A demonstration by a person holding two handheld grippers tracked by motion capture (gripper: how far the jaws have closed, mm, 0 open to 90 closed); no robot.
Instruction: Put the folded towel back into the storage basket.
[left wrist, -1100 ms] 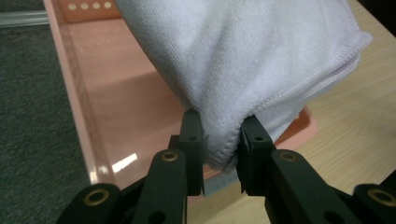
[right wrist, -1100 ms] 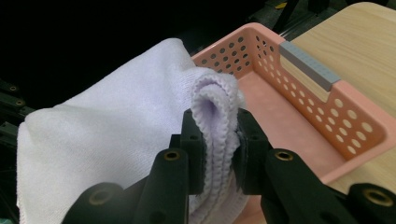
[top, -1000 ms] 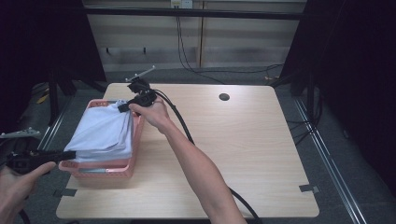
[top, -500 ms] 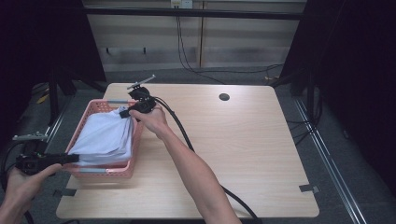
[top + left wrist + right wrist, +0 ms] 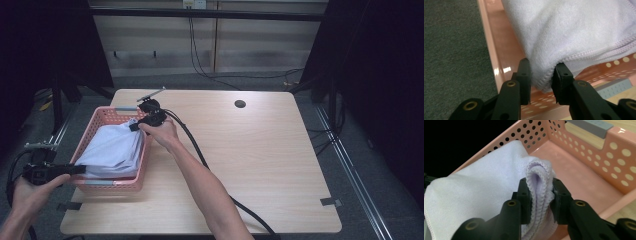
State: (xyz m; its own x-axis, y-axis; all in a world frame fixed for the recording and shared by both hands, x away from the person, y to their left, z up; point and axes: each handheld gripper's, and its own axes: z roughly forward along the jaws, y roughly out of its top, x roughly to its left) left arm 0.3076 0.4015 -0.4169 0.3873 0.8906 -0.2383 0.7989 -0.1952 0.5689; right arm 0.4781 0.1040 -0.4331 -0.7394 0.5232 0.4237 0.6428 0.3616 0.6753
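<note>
Lifting: towel (image 5: 114, 150) out of basket (image 5: 107, 116), both corners level.
Left gripper (image 5: 541, 80): clamped on near corner.
Right gripper (image 5: 540, 195): clamped on far corner.
Care: clear the rim.

1 pink perforated basket (image 5: 106, 116), 1 white towel (image 5: 112, 150), 2 grippers: left gripper (image 5: 80, 169), right gripper (image 5: 134, 127), 1 wooden table (image 5: 260, 150).

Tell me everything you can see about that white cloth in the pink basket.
The cloth is a pale white, faintly lilac towel of soft, fuzzy fabric with stitched hems. It is folded in several layers and stretched lengthwise over the pink perforated basket. The left gripper pinches its near corner, and the right gripper clamps a bunched, layered far corner. Its middle sags toward the basket floor; whether it rests there is unclear.
</note>
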